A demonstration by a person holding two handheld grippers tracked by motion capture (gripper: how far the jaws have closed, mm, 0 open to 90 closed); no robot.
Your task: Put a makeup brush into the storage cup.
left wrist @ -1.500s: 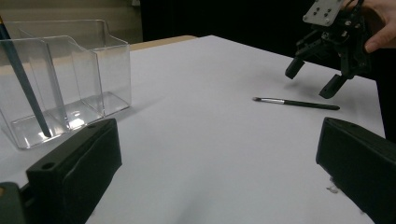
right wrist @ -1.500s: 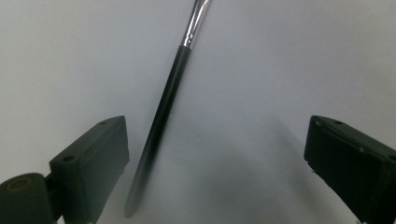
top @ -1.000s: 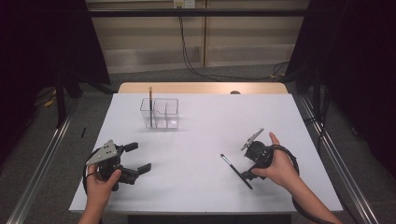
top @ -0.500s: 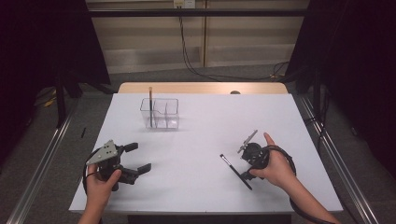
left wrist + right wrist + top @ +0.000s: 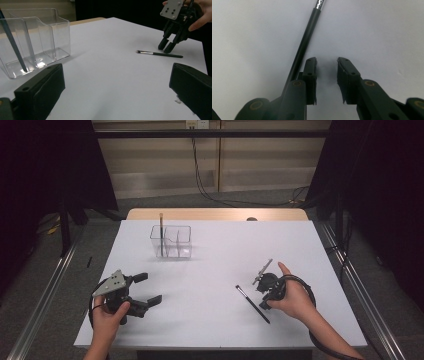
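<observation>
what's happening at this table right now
A person holds a tool in each hand over a white table. The right tool is lowered beside a thin black makeup brush lying flat on the table. Its jaws have just been closing, but the brush lies outside them, along one jaw, with nothing between them. The left tool rests wide open near the front left. Farther back, a clear divided organiser already holds one upright brush.
</observation>
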